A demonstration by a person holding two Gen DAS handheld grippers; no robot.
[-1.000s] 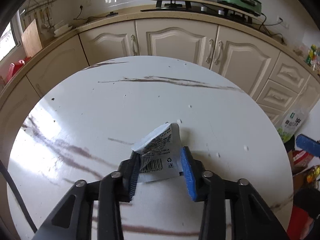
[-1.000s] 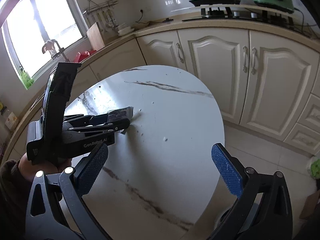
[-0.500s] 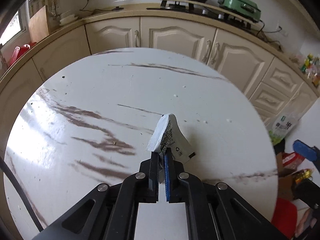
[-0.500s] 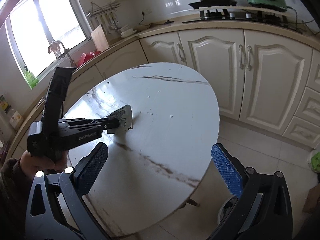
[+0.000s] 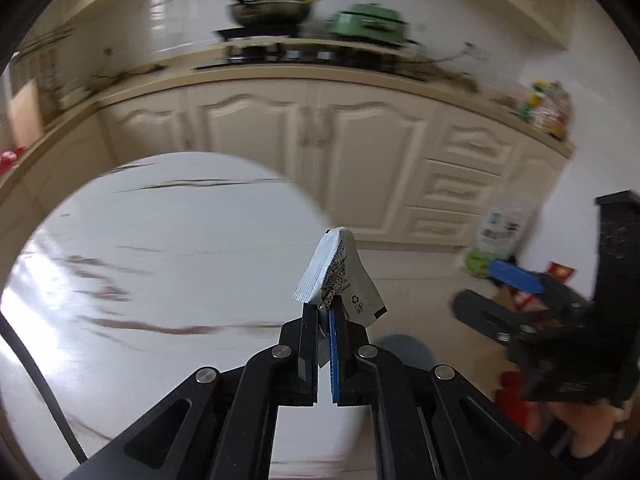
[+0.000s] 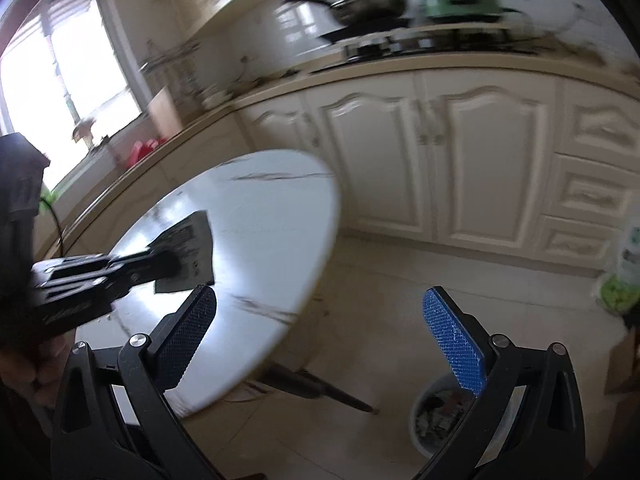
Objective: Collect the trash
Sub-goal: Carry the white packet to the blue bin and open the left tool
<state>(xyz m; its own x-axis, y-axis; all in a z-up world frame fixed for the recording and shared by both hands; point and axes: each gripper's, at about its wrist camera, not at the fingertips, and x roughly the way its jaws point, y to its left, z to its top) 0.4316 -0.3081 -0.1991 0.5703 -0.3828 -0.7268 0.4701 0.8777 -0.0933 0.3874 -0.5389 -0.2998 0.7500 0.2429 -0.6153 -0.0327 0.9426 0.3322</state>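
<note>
My left gripper (image 5: 324, 312) is shut on a crumpled white wrapper (image 5: 340, 276) with black print and holds it in the air over the right edge of the round white marble table (image 5: 160, 264). In the right wrist view the wrapper (image 6: 188, 252) shows dark against the bright table (image 6: 272, 216), held by the left gripper (image 6: 164, 260). My right gripper (image 6: 320, 328) is open and empty, over the floor right of the table. It also shows at the right of the left wrist view (image 5: 504, 288). A small round trash bin (image 6: 440, 416) stands on the floor below it.
Cream cabinets (image 5: 320, 140) run behind the table, with a wok (image 5: 272, 12) and a green cooker (image 5: 368, 24) on the counter. A green and white bag (image 5: 496, 240) and red packaging (image 5: 560, 272) lie on the floor at right.
My left gripper has lifted the wrapper off the table and swung it right, past the table's edge. Both views have turned right; the right gripper stays open.
</note>
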